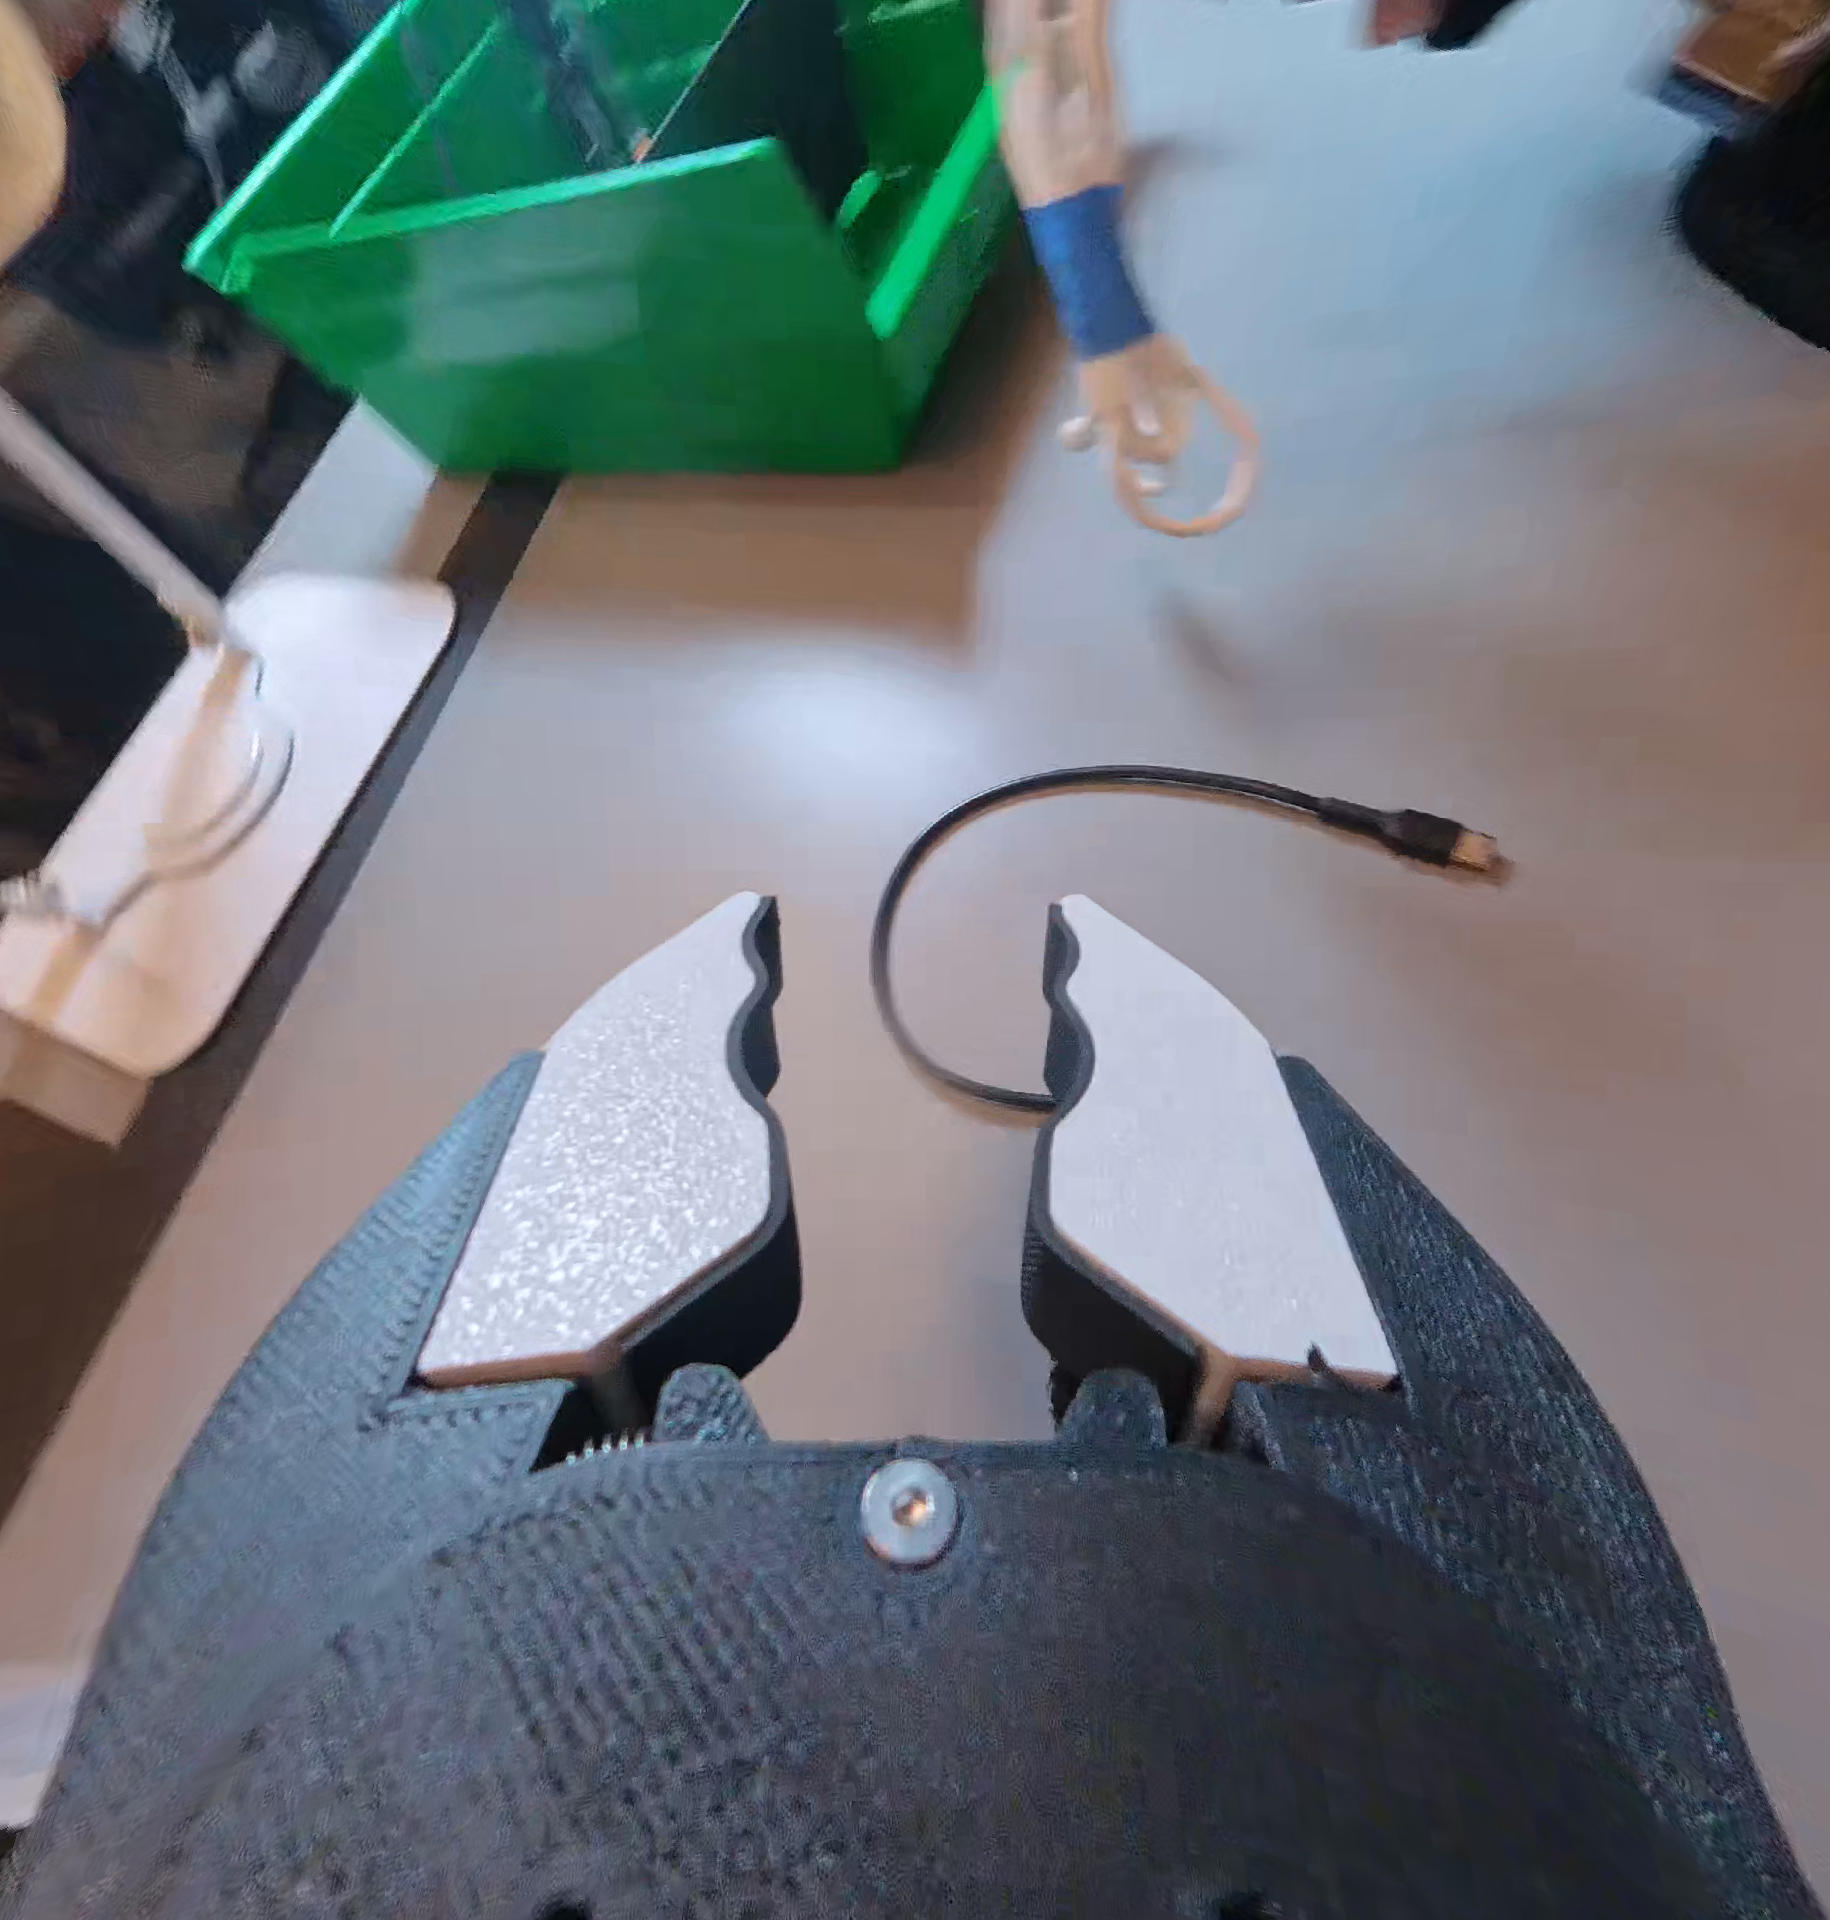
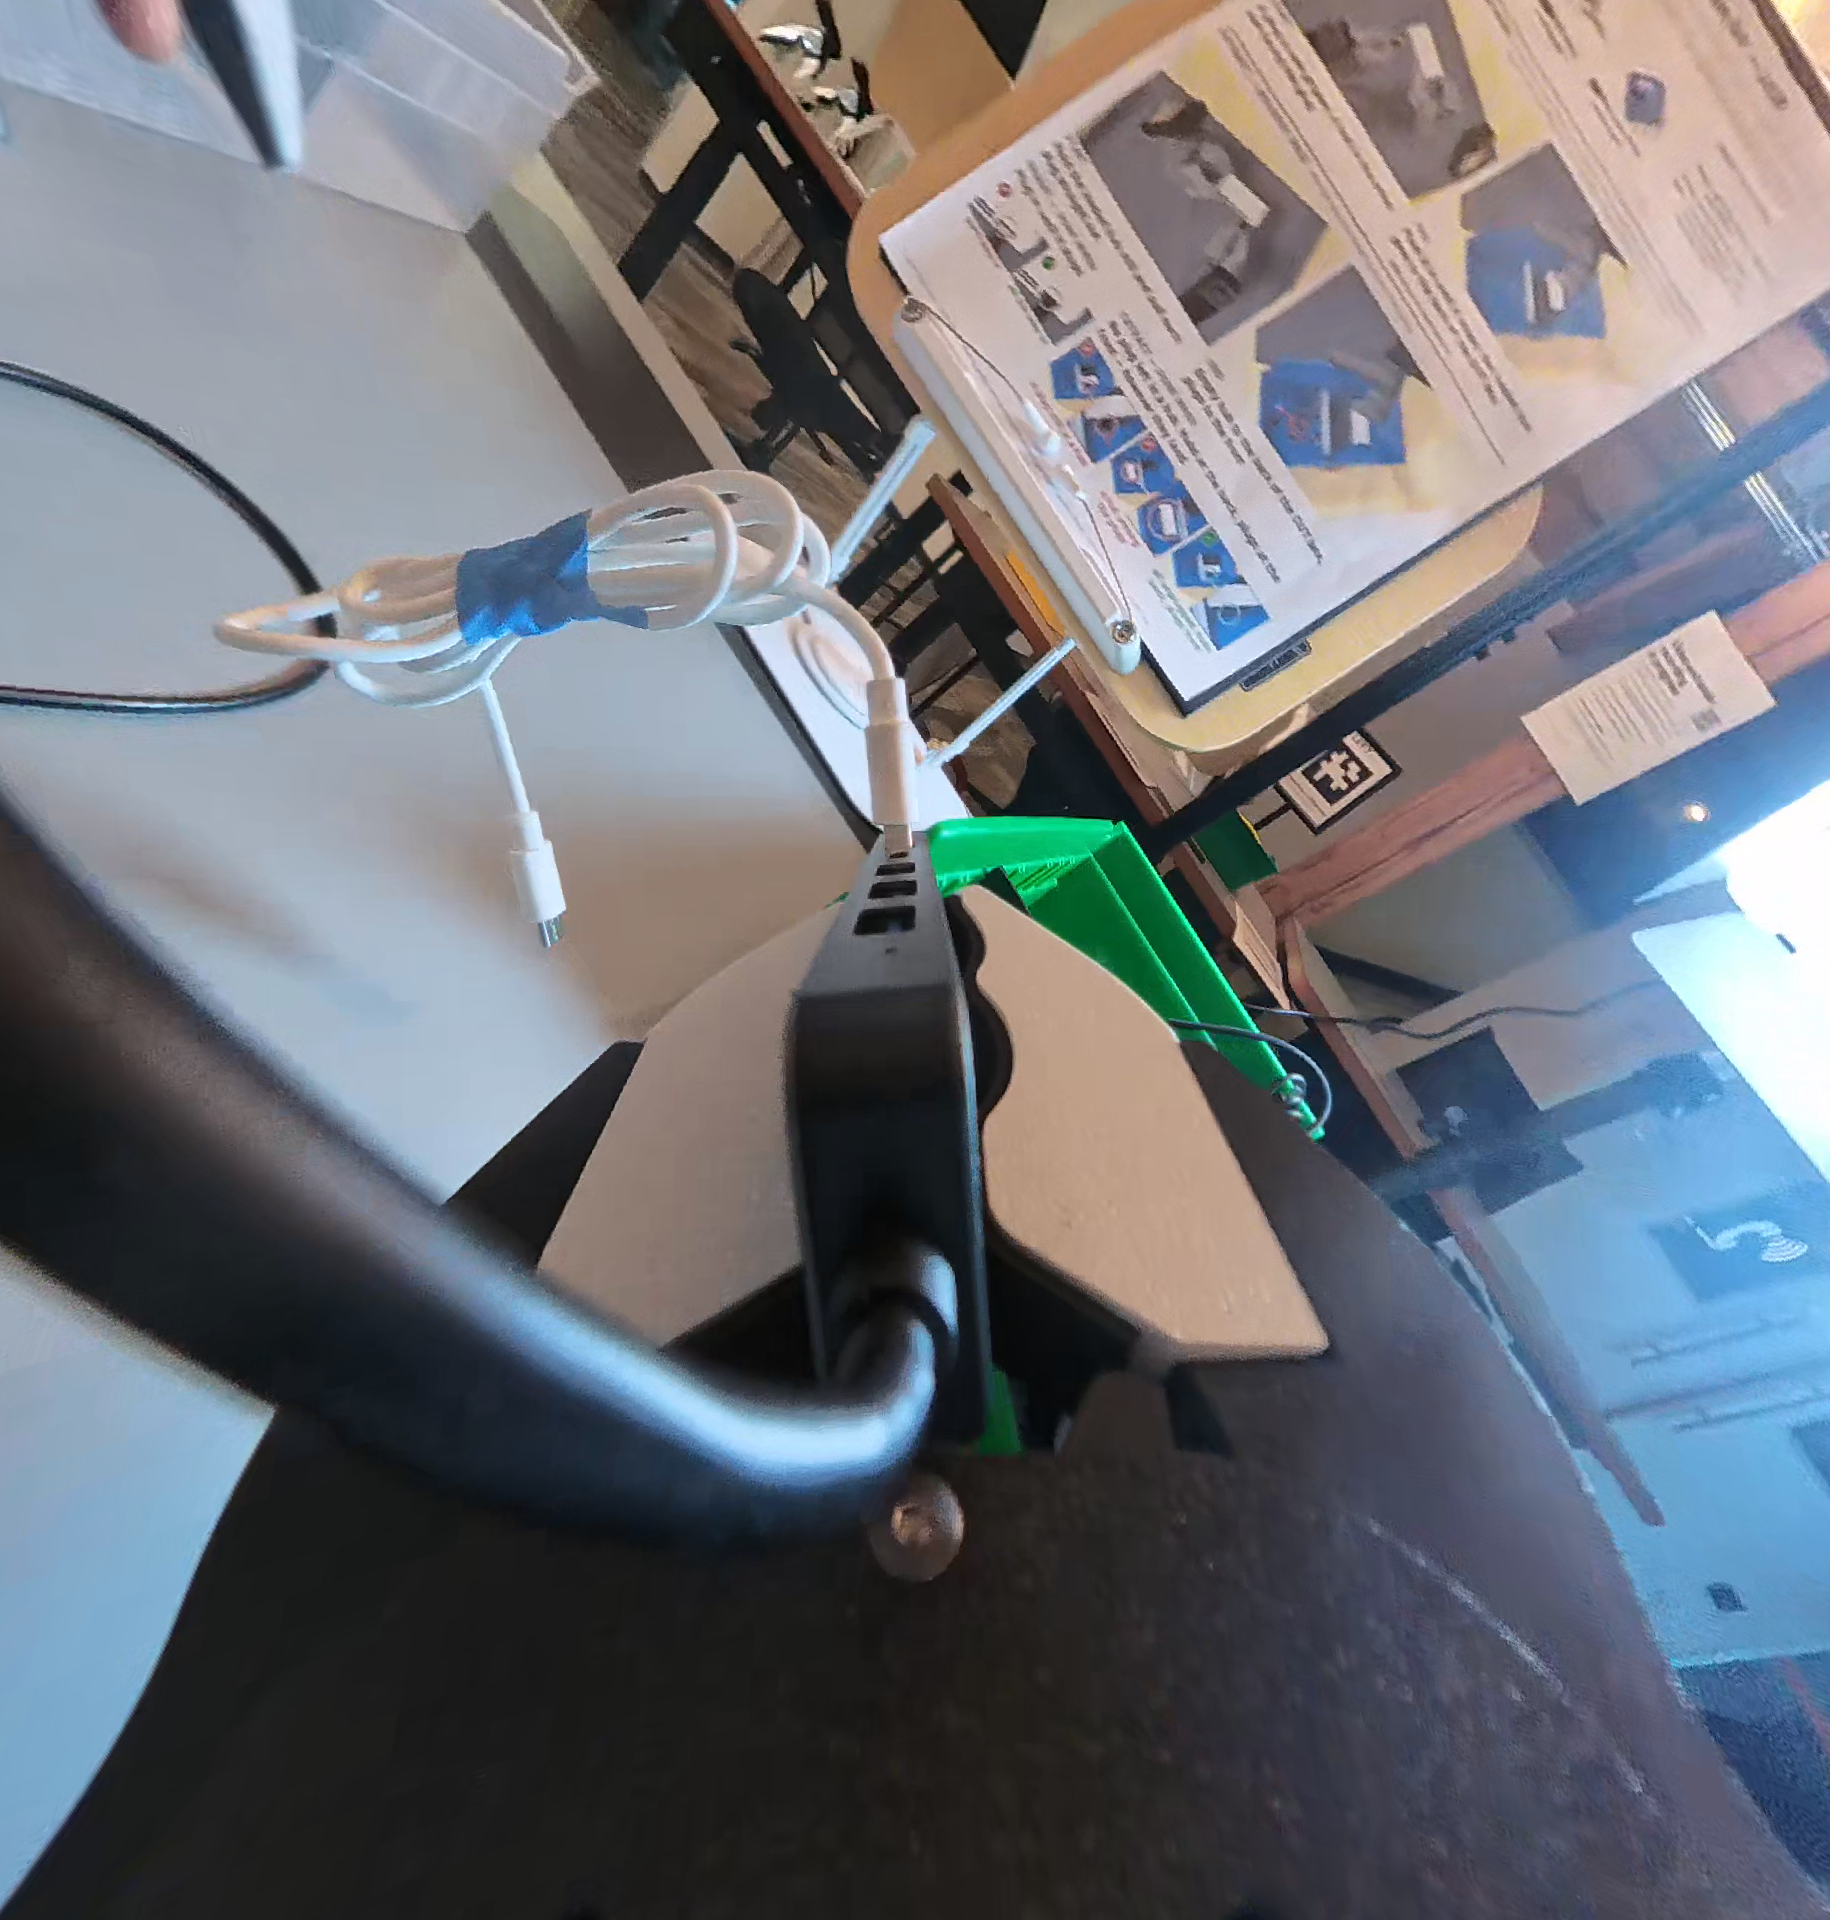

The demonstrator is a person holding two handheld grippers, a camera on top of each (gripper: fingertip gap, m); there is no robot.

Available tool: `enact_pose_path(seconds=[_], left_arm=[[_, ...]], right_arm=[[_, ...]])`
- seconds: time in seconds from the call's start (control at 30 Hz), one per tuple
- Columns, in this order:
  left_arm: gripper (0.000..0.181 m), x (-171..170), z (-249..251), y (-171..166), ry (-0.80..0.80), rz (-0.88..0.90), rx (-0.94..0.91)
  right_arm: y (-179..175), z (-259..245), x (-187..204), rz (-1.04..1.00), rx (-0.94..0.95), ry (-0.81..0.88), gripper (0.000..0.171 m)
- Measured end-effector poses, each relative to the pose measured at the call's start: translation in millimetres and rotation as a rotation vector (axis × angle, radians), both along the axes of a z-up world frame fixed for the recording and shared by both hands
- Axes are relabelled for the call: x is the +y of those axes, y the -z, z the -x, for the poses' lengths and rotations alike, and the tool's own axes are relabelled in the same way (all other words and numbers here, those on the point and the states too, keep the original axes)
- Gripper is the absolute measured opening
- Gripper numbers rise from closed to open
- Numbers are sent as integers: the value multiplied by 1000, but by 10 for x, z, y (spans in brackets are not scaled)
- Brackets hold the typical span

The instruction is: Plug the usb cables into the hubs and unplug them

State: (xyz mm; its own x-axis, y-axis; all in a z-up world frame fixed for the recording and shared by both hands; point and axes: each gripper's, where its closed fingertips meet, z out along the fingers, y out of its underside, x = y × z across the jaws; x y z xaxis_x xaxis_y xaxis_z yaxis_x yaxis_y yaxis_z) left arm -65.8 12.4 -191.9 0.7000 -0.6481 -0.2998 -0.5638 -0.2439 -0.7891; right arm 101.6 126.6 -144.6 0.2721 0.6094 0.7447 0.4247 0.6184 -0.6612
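My left gripper [image 1: 911,914] is open and empty, low over the table. A black cable [image 1: 883,966] curves between its fingertips and passes under the right finger; the cable's USB plug [image 1: 1451,847] lies loose on the table to the right. My right gripper [image 2: 890,935] is shut on a black USB hub [image 2: 880,1049] and holds it edge-up above the table. A white cable bundle bound with blue tape [image 2: 537,592] hangs from the hub. One white plug [image 2: 890,769] sits in the hub's far port; the other plug [image 2: 537,883] dangles free. The bundle also shows in the left wrist view [image 1: 1093,270].
A green bin [image 1: 630,291] stands at the table's far left edge, also in the right wrist view [image 2: 1119,914]. A white lamp base [image 1: 236,810] sits at the left edge. The hub's thick black lead [image 2: 371,1299] loops close in front. An instruction sheet on a board [image 2: 1358,312] stands beyond the table. Tip to tip, the grippers are about 20 centimeters apart.
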Motion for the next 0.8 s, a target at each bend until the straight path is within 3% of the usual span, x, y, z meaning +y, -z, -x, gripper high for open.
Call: enact_pose_path(seconds=[0.23,0.53,0.63,0.8], left_arm=[[43,-207,-117,180,219,30,23],[49,-516,-76,706,496,379,241],[45,-463,-112,731,556,441,292],[21,-465,-240,744,595,534,321]], right_arm=[[1,16,-33,22,11,-14,13],[108,63,-13,61,-14,-30,13],[119,60,-12,65,-17,-29,13],[104,44,-24,65,-13,-41,13]])
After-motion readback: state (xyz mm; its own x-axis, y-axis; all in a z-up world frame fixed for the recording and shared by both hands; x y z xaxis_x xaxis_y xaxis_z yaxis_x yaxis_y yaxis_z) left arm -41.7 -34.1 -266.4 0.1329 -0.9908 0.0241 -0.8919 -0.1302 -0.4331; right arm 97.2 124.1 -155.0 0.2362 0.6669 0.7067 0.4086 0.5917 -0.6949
